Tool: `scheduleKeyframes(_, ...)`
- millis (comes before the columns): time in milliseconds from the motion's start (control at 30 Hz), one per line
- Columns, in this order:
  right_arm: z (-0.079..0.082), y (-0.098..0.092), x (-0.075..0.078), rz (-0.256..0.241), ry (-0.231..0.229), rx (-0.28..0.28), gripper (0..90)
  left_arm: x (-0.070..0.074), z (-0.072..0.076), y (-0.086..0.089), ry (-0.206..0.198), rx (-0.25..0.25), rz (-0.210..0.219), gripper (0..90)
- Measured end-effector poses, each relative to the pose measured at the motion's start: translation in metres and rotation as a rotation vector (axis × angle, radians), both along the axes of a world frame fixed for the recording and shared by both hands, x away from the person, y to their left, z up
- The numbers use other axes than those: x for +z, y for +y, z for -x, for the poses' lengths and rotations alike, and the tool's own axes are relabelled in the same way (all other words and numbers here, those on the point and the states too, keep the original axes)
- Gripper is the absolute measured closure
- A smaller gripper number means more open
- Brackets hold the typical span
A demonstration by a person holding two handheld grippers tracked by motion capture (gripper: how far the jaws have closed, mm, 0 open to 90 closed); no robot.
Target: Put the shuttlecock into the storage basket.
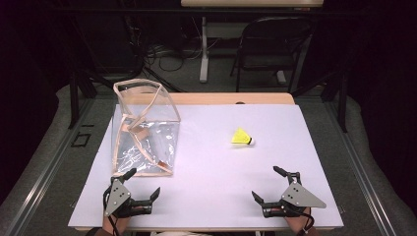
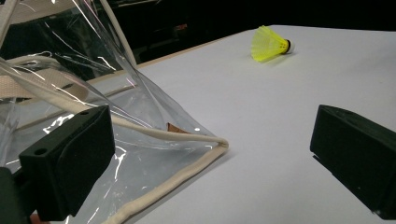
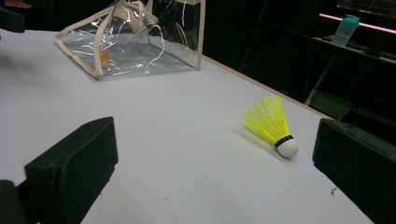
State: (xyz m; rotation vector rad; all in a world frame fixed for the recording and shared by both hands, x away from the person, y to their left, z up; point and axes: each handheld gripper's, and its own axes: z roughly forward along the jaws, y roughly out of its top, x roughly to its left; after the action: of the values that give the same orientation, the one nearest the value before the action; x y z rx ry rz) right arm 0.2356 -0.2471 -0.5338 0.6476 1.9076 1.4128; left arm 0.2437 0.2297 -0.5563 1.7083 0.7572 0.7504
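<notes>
Lying on its side: yellow shuttlecock (image 1: 242,137) with white rounded cork tip, right of centre on the white table (image 1: 206,196), untouched and well apart from both grippers.
Shuttlecock shape: flared, ribbed translucent skirt narrowing to a dark band, then the smooth cork; cork clearest in the right gripper view (image 3: 273,126), skirt's open end facing the camera in the left gripper view (image 2: 269,43).
Standing at left: clear plastic bag (image 1: 142,130), glossy and creased, edged with cream fabric piping, mouth open upward, flat bottom on the table.
Bag detail: small tan patch inside, seen through the film in the right gripper view (image 3: 128,39); bag's near corner just beside the left jaw in the left gripper view (image 2: 140,140).
Left gripper (image 1: 144,185): released, jaws spread wide, nothing between them, near the bag's front edge.
Right gripper (image 1: 267,183): released, jaws wide apart, empty, nearer the person than the shuttlecock.
Jaw pads: matte black, blocky.
Beyond the table: dark folding chair (image 1: 268,44), cables on the floor; teal-capped bottle (image 3: 346,29) on a far surface in the right gripper view.
</notes>
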Motion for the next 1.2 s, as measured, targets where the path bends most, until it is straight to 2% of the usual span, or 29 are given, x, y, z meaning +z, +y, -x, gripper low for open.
scheduleKeyframes(467,-0.002,0.000,-0.001,-0.001,0.016,0.001,0.0,0.001,-0.004,-0.006,0.011,-0.016,-0.022,0.0)
scheduleKeyframes(667,-0.002,0.001,-0.002,0.002,0.022,0.003,0.0,0.002,-0.007,-0.007,0.028,-0.026,-0.022,0.0)
scheduleKeyframes(900,-0.003,0.003,-0.002,0.010,0.023,0.004,0.0,0.005,-0.011,-0.011,0.021,-0.049,-0.023,0.0)
scheduleKeyframes(1100,-0.003,0.003,-0.002,0.019,0.029,0.005,0.0,0.007,-0.017,-0.017,0.045,-0.078,-0.033,0.0)
scheduleKeyframes(1200,-0.003,0.003,-0.002,0.021,0.030,0.005,0.0,0.007,-0.022,-0.021,0.076,-0.098,-0.034,0.0)
